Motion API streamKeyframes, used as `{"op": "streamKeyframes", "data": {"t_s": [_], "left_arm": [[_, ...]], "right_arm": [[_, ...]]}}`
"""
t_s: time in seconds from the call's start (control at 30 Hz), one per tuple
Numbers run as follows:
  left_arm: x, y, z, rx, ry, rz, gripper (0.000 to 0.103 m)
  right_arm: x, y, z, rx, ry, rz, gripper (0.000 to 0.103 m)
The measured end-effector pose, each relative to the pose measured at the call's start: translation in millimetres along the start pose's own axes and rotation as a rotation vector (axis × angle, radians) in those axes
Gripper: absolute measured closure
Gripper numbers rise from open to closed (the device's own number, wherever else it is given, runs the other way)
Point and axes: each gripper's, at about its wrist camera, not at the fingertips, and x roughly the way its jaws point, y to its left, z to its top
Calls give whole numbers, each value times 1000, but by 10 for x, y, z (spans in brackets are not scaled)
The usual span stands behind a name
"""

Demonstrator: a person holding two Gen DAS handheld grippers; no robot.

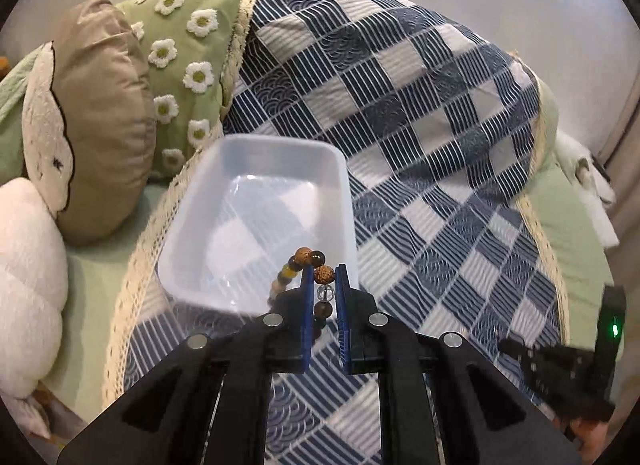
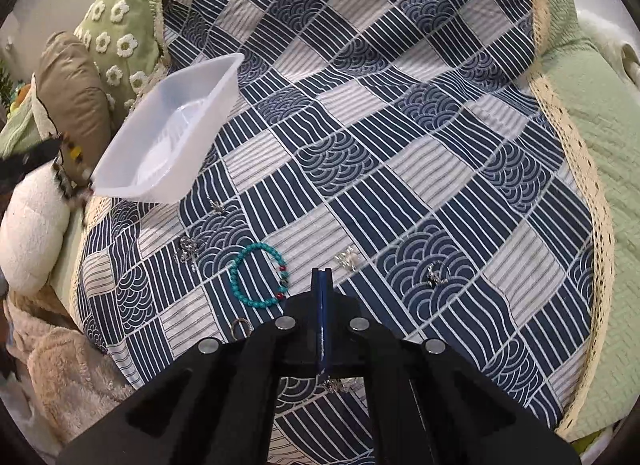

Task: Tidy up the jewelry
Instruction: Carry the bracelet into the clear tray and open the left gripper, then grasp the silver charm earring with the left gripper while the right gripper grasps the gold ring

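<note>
Both tools: black plastic frames w/ round silver screws, blue flat fingers (image 1: 307,293).

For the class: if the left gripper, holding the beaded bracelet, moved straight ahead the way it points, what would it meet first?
Most likely the plastic tray: the left gripper, shut on the beaded bracelet, points at its near rim. Depth is unclear, so it might pass just above it.

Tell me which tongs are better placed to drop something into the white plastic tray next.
Left. The left tongs grip the brown and amber beaded bracelet right at the white translucent plastic tray rim. The right tongs are shut, well short of the tray, near the turquoise beaded bracelet.
</note>
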Motion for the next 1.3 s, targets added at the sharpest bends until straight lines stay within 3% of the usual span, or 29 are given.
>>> {"op": "streamKeyframes", "data": {"t_s": [0.23, 0.43, 0.63, 0.83, 0.87, 0.97, 1.03, 1.17, 1.23, 1.27, 1.3], "left_arm": [[439, 111, 346, -17, 34, 33, 93], [955, 310, 407, -49, 103, 81, 93], [1307, 507, 332, -71, 189, 132, 93], [1285, 551, 347, -76, 184, 163, 92], [1256, 545, 358, -74, 173, 171, 86], [1140, 539, 371, -78, 138, 190, 38], [1047, 536, 380, -85, 112, 186, 37], [771, 447, 230, -99, 79, 102, 37], [652, 341, 129, -89, 74, 52, 37], [584, 256, 65, -77, 69, 22, 35], [536, 173, 8, -60, 64, 3, 32]], "right_arm": [[19, 474, 485, -81, -36, 30, 101], [508, 1016, 871, -151, 1, 138, 101], [998, 1337, 891, -197, 60, 176, 101], [871, 1236, 916, -177, 42, 201, 101], [819, 1194, 924, -170, 36, 203, 101], [585, 1043, 939, -144, 13, 196, 101], [429, 938, 928, -139, -5, 177, 100], [99, 578, 809, -120, -31, 101, 99], [-8, 346, 677, -88, -52, 47, 85], [-48, 233, 599, -68, -67, 24, 58], [-75, 148, 523, -58, -83, 1, 44]]}}
